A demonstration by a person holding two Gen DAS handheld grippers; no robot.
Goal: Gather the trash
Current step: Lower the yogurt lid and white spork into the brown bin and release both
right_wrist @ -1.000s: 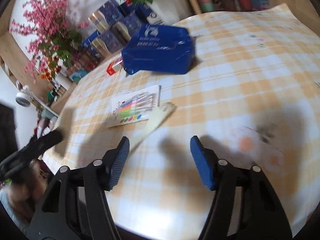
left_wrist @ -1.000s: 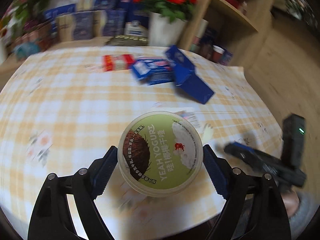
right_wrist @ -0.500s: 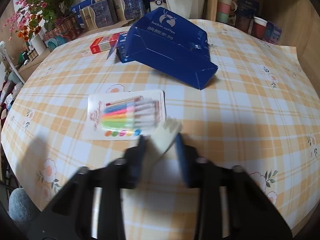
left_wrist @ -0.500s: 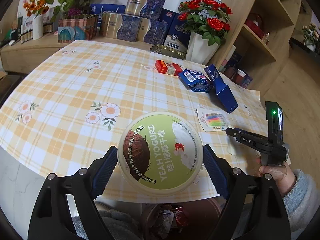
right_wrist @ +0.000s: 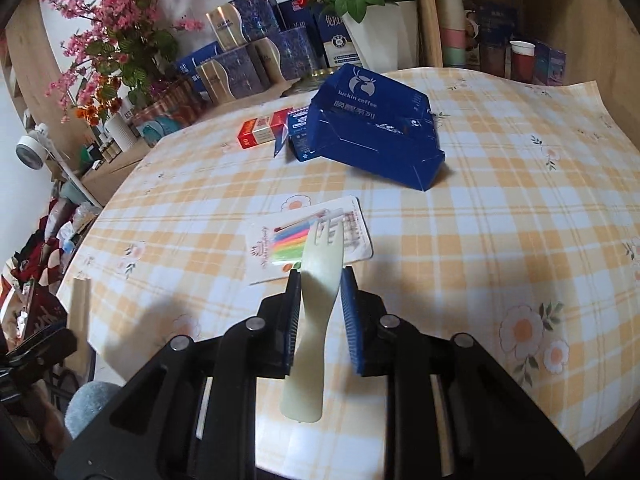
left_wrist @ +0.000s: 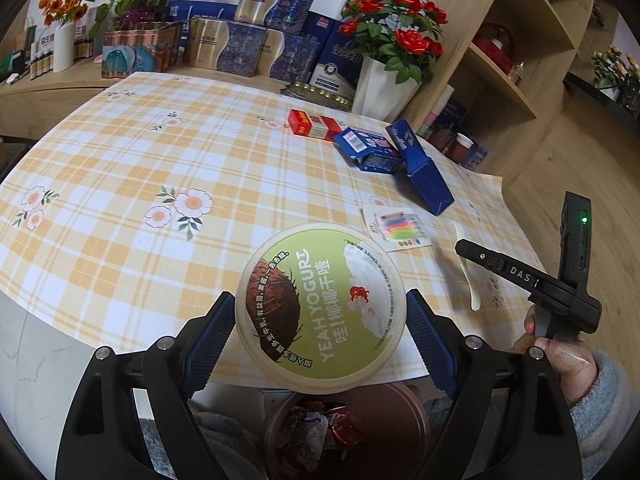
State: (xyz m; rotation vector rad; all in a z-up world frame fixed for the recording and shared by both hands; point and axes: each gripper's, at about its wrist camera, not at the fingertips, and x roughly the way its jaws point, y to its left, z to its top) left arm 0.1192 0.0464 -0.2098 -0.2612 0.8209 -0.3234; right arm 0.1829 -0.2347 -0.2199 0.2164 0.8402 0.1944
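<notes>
Yogurt tub clamped left hand-held gripper; fork pinched right.

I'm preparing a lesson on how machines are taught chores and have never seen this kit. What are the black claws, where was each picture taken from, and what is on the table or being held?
No robot here: a person holds a two-finger claw in each hand, each with a camera looking along its fingers. In the left view, the left gripper clamps a yogurt tub above a brown bin of trash. In the right view, the right gripper pinches a pale plastic fork. On the checked tablecloth lie a blue coffee box, a red pack and a candle card.
</notes>
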